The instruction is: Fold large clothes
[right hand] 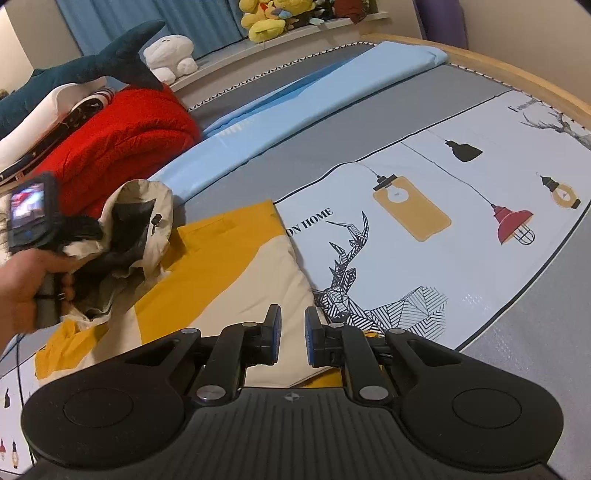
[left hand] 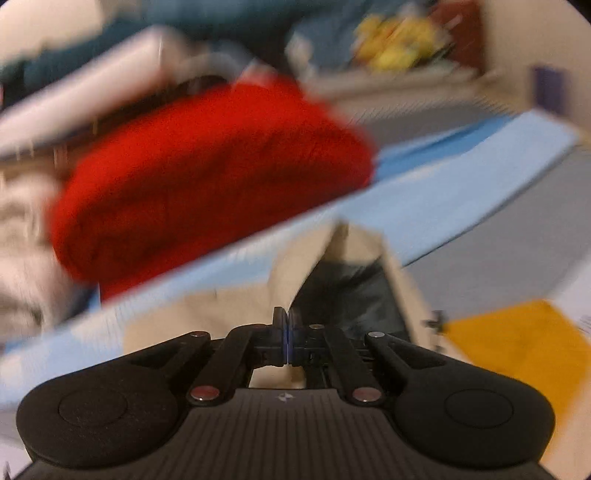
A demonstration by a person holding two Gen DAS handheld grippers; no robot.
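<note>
1. The garment you are folding is a yellow-and-cream jacket [right hand: 221,280]. It lies on the printed mat [right hand: 443,229] at the near left of the bed, partly flattened, its far edge beside the words "ON HOME".
2. Its cream hood [right hand: 136,229], dark inside, is bunched and lifted off the mat at the jacket's left end, right against your left hand [right hand: 26,288].
3. Your left gripper [left hand: 287,325] has its pads pressed together. The left wrist view is badly blurred; the hood's opening sits just beyond the tips, and you cannot tell from either view whether any cloth is pinched between them.
4. Your right gripper [right hand: 293,332] hangs over the jacket's near edge, jaws standing a little apart with nothing between them; the cream panel shows through the gap.
5. Close behind the hood lies a thick red blanket [right hand: 122,140], folded into a heap. It crowds the left end of the jacket.
6. A long pale-blue folded sheet [right hand: 295,107] runs diagonally from beside the red blanket toward the far corner of the bed.
7. On top of the blanket's far side lie a white pillow [right hand: 44,110] and a dark blue plush shark [right hand: 110,55].
8. The mat is grey around a white panel printed with a geometric deer [right hand: 354,266] and hanging lamps.
9. Beyond the bed's wooden rim [right hand: 517,74], a ledge holds a white plush toy [right hand: 170,55] and yellow plush toys [right hand: 273,18], with a blue curtain [right hand: 166,18] behind them.
</note>
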